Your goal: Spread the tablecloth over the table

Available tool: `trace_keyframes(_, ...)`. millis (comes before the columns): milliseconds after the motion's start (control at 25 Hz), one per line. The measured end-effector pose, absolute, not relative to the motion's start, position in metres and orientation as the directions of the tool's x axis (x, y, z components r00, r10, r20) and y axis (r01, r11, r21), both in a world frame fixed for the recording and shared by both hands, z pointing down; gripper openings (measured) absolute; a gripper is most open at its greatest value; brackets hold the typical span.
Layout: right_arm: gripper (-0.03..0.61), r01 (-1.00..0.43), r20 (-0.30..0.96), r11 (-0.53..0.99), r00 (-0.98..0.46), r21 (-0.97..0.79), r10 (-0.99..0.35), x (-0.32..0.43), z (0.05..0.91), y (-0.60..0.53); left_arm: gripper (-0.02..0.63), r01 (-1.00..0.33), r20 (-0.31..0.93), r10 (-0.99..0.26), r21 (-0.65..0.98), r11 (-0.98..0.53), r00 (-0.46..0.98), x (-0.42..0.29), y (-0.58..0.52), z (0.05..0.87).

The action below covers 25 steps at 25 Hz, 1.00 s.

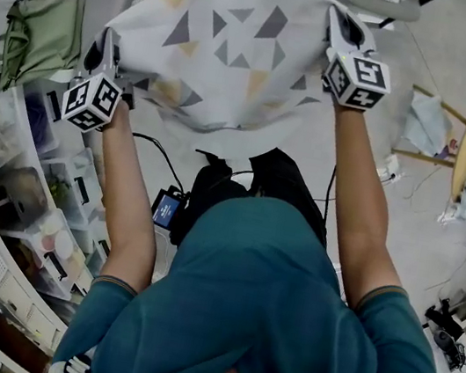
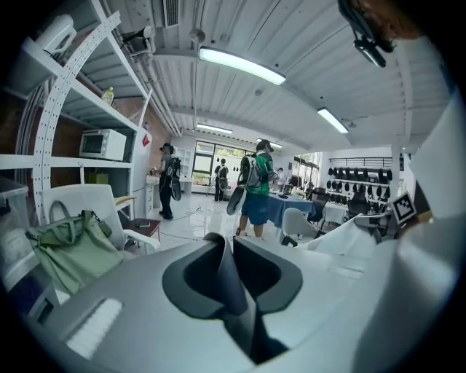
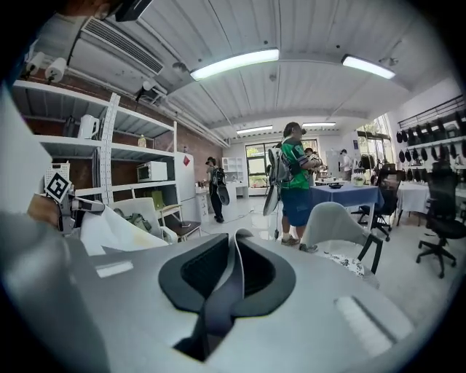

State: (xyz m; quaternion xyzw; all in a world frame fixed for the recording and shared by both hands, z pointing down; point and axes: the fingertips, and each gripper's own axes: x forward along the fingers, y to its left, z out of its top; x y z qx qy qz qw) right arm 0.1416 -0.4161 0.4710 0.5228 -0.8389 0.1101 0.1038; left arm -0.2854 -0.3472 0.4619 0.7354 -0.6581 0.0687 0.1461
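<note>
A pale grey tablecloth (image 1: pixel 229 55) with grey and tan triangles hangs spread in the air in front of me, held at two corners. My left gripper (image 1: pixel 109 45) is at its left corner and my right gripper (image 1: pixel 338 19) at its right corner, a little farther away. In the left gripper view a fold of the cloth (image 2: pixel 231 288) stands pinched between the jaws of the left gripper (image 2: pixel 227 248). The right gripper (image 3: pixel 234 251) is likewise shut on a fold of cloth (image 3: pixel 218 302). No table shows in any view; the cloth hides what is under it.
A white shelf rack with bins (image 1: pixel 25 198) curves along my left. A green bag (image 1: pixel 41 36) lies on a white chair beside it. People (image 2: pixel 255 186) stand farther off by a blue-covered table (image 3: pixel 357 197). A white chair (image 3: pixel 331 222) and an office chair (image 3: pixel 440 218) stand to the right.
</note>
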Motion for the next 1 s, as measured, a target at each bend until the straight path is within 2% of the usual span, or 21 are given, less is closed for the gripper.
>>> trace_keyframes(360, 0.025, -0.899, 0.342, 0.427, -0.434, -0.097, -0.834, 0.142, 0.503, -0.415, 0.031, -0.987, 0.347, -0.93, 0.141, -0.075, 0.12, -0.284, -0.34, 0.494)
trace_keyframes(800, 0.025, -0.903, 0.219, 0.417, -0.43, -0.104, -0.876, 0.145, 0.459, -0.46, 0.031, -0.989, 0.222, -0.969, 0.12, -0.087, 0.112, -0.291, -0.373, 0.439)
trace_keyframes(880, 0.025, -0.915, 0.26, 0.378, -0.403, -0.144, -0.877, 0.158, 0.478, -0.463, 0.031, -0.989, 0.248, -0.963, 0.127, -0.074, 0.104, -0.298, -0.374, 0.452)
trace_keyframes(1000, 0.025, -0.921, 0.376, 0.338, -0.388, -0.193, -0.842, 0.171, 0.525, -0.462, 0.034, -0.987, 0.35, -0.931, 0.147, -0.057, 0.106, -0.311, -0.372, 0.493)
